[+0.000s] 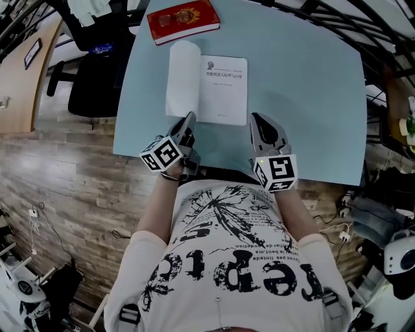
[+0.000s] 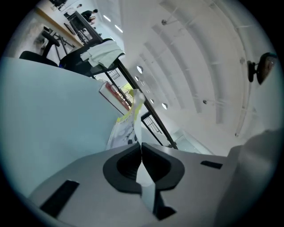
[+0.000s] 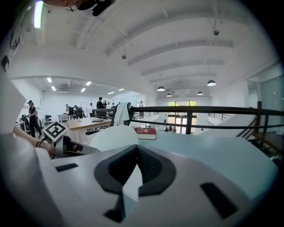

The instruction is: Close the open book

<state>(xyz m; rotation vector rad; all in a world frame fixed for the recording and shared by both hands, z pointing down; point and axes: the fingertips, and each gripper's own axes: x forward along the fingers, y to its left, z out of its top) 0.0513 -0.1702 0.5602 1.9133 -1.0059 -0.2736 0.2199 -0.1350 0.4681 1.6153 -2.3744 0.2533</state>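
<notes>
The open book lies on the pale blue table with its white title page facing up. Its left leaf is lifted and curls upward off the table. My left gripper is shut on the near edge of that leaf. In the left gripper view the thin sheet runs up out of the shut left gripper. My right gripper hovers by the book's near right corner, shut, with nothing seen between its jaws. The right gripper view shows the right gripper and the curled leaf beyond.
A closed red book lies at the table's far edge, just past the open one. A black office chair stands left of the table. The wood floor lies below the table's near edge, close to my body.
</notes>
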